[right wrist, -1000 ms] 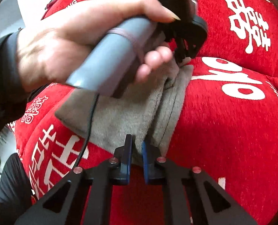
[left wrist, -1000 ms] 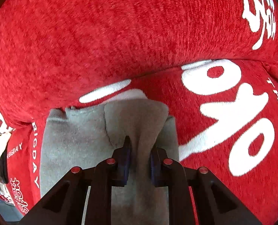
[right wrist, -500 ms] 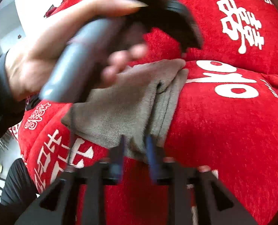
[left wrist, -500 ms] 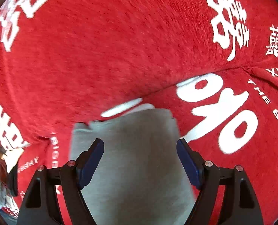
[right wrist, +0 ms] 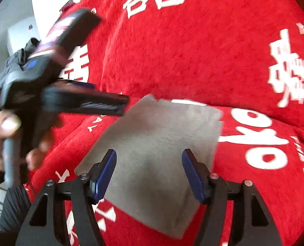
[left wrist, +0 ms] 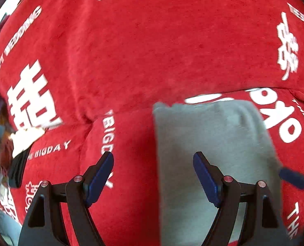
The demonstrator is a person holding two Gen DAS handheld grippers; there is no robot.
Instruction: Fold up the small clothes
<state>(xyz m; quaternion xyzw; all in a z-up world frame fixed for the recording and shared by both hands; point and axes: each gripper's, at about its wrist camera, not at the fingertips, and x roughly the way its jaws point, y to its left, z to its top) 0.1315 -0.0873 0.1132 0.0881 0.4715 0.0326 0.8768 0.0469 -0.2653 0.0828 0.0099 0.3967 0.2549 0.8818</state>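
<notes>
Both grippers have let go of the gray cloth [right wrist: 158,153] and pulled back from it. A second ago each one pinched a bunch of it; now the cloth lies flat and folded on the red blanket [left wrist: 152,51].

The left gripper [left wrist: 153,174] has slid off to the left side. Its jaws have just swung wide apart and nothing is between them but red blanket. The cloth's straight left edge is just beside its right finger [left wrist: 205,176].

The right gripper [right wrist: 148,173] has also just been opening. Its jaws stand wide and hold nothing. They hang over the near part of the cloth, which shows in the gap between them, with no pad pressing on it.

In the right view, a hand [right wrist: 6,139] holds the left gripper's handle at the left, blurred, clear of the cloth's far left corner.

The cloth's far edge sits close to the fold where the blanket rises up. Bare red blanket spreads on both sides of the cloth.
</notes>
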